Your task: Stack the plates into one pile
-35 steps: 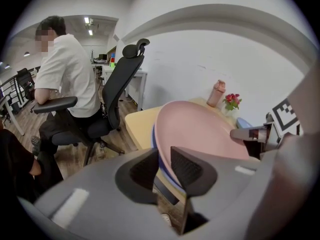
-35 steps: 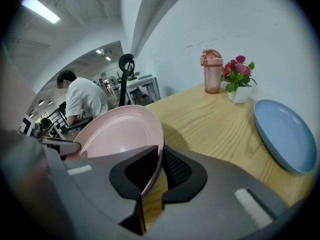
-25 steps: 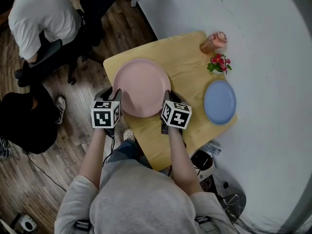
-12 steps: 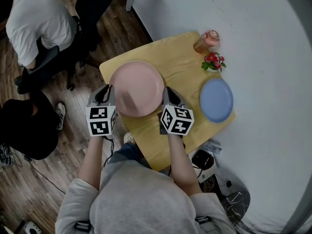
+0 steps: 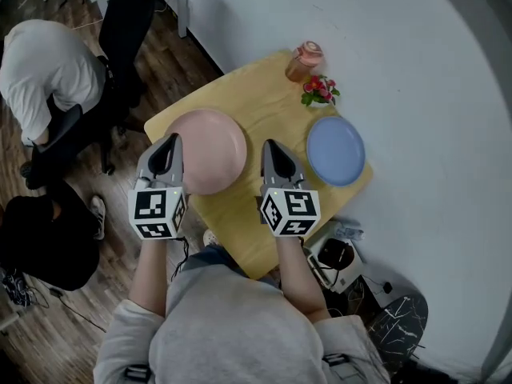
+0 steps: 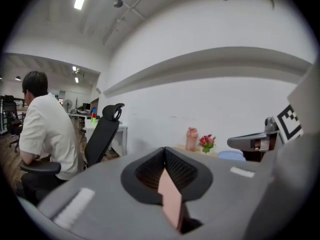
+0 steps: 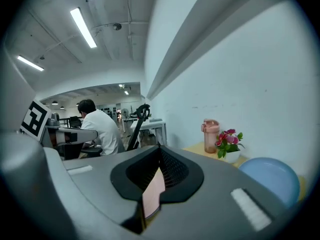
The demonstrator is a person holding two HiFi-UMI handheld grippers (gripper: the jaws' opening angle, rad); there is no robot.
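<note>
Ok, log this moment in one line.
left claw: just closed on pink plate rim | right claw: shut on opposite rim | blue plate: on table, unstacked

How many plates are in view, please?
2. The pink plate is gripped by the right gripper and the left gripper, whose jaws have just been closing; the blue plate lies on the table. None seems hidden.

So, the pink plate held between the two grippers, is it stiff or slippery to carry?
Likely stiff: the pink plate shows no sag though only the left gripper and right gripper pinch its opposite rims. Its surface looks smooth, so it may slip in such thin grips. Probably breakable if it drops onto the table.
</note>
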